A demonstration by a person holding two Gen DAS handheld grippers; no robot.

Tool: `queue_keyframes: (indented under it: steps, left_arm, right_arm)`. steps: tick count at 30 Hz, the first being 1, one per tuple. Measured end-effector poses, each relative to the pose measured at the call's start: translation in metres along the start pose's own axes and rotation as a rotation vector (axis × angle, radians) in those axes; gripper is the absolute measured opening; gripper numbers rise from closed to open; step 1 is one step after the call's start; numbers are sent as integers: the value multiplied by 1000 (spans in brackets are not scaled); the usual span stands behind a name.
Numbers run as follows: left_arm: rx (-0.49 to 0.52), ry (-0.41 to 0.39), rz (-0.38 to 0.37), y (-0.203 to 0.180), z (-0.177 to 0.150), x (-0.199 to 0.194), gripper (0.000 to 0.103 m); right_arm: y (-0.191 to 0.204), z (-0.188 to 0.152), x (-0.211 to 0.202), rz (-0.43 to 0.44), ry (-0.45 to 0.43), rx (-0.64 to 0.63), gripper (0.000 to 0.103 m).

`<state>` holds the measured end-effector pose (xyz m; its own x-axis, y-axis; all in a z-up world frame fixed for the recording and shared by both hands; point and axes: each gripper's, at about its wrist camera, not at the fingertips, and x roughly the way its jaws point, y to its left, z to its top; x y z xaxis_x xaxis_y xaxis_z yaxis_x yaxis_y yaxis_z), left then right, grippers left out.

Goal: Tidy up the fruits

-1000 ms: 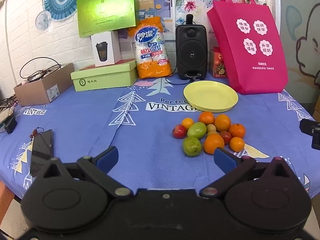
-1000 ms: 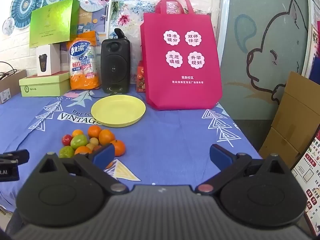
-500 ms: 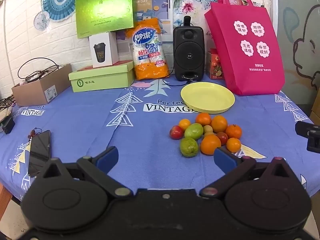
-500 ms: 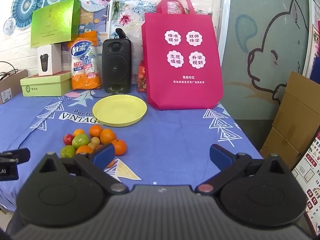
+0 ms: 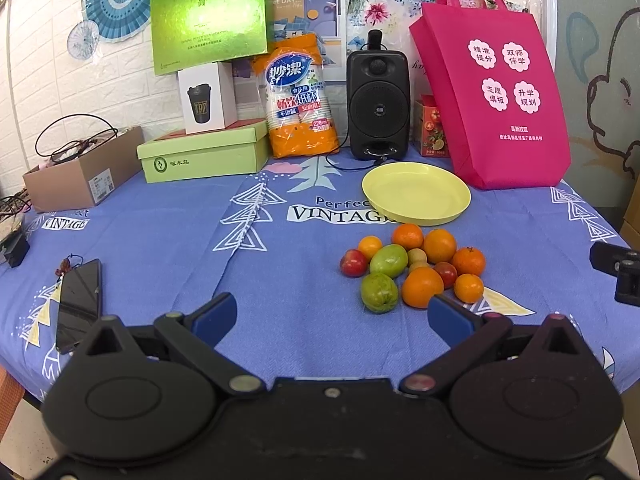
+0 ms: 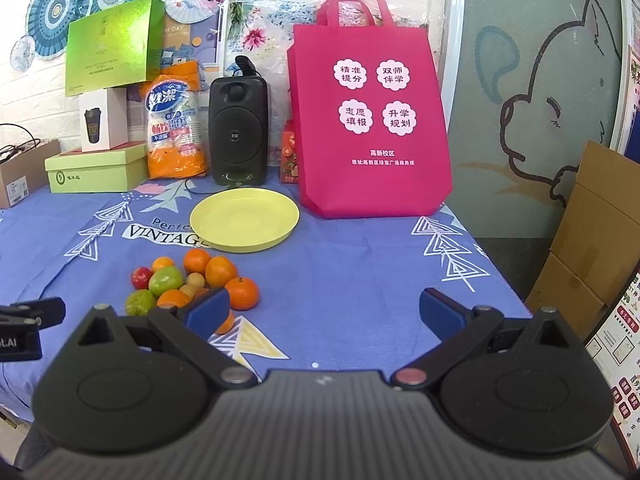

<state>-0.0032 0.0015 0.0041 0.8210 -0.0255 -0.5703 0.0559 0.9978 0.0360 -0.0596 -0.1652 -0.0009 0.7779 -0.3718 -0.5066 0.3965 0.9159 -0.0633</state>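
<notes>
Blue patterned cloth (image 5: 168,240) covered the table, and a wall hung with paper fans stood behind a row of clutter: a cardboard box, green boxes, a pack of paper cups, a black speaker (image 5: 378,104) and a pink tote bag (image 5: 492,92).

At the far left of the cloth lay a dark phone (image 5: 78,300), well apart from the task's things. The left gripper (image 5: 332,312) hung low over the near edge of the table with its blue-padded fingers spread wide and nothing between them. The fruit pile (image 5: 412,268) lay ahead of it and a little to its right: two green fruits, several oranges and mandarins, two small red fruits and a couple of pale little ones, all touching or just beside one another. The nearest green fruit (image 5: 379,293) sat just left of the gripper's right finger in that view. Behind the pile, nearly touching its back row, the yellow plate (image 5: 416,192) held nothing.

The right gripper (image 6: 324,312) was likewise fully spread and holding nothing, but the pile sat off to its left, partly hidden behind its left finger (image 6: 208,310). By that lie, the left hand looked slightly better lined up for a first pick, with the plate straight beyond as the likely destination.
</notes>
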Motion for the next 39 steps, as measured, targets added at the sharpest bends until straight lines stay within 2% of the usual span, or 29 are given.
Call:
queue_keyframes:
  steps: [12, 18, 21, 25, 29, 31, 33, 37, 39]
  left_arm:
    - [8, -8, 1, 1, -3, 1, 103]
    - [-12, 8, -59, 6, -1, 8, 103]
    - [-9, 4, -64, 8, -2, 10, 103]
    - [39, -13, -50, 7, -3, 16, 103]
    - [81, -25, -66, 7, -8, 28, 103]
    - [90, -19, -85, 6, -12, 35, 103]
    - [82, -9, -120, 6, -13, 44, 103]
    - [12, 14, -277, 11, -14, 62, 103]
    - [-22, 41, -303, 14, -12, 72, 103]
  right_arm:
    - [1, 2, 4, 22, 6, 4, 103]
    - [1, 1, 8, 20, 5, -2, 103]
    - [3, -1, 12, 17, 5, -29, 103]
    - [1, -4, 19, 93, 4, -35, 103]
    - [-4, -15, 22, 152, -85, -57, 103]
    - [-11, -18, 28, 203, -90, -27, 103]
    - [-13, -18, 36, 212, -60, -6, 103]
    - [-4, -23, 45, 228, -60, -77, 103]
    - [1, -25, 50, 243, -54, -110, 103]
